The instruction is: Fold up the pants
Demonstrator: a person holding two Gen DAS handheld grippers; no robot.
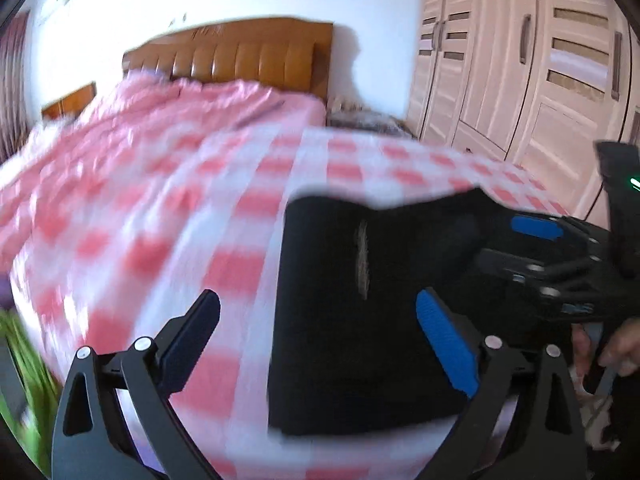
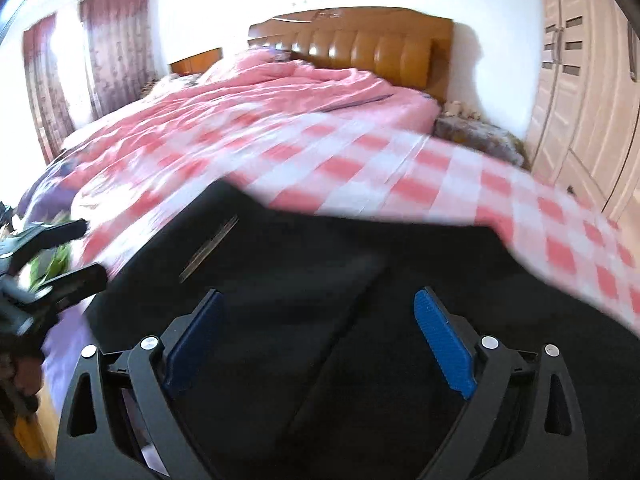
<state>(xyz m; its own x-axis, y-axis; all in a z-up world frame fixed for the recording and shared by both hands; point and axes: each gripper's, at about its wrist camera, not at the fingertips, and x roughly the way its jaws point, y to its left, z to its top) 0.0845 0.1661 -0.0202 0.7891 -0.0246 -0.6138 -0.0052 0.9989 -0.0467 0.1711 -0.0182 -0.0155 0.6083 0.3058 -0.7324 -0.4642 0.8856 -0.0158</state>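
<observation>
Both frames motion-blurred. Black pants (image 1: 360,312) lie folded on the pink-and-white checked sheet (image 1: 240,208), near the bed's foot edge. My left gripper (image 1: 318,340) hovers at the pants' left edge, jaws spread wide, nothing between them. My right gripper (image 2: 318,336) sits low over the dark fabric, jaws likewise wide apart; contact I cannot tell. Each gripper shows at the other view's edge. Brown headboard (image 2: 360,44) beyond; wardrobe (image 1: 520,60) to the right.
</observation>
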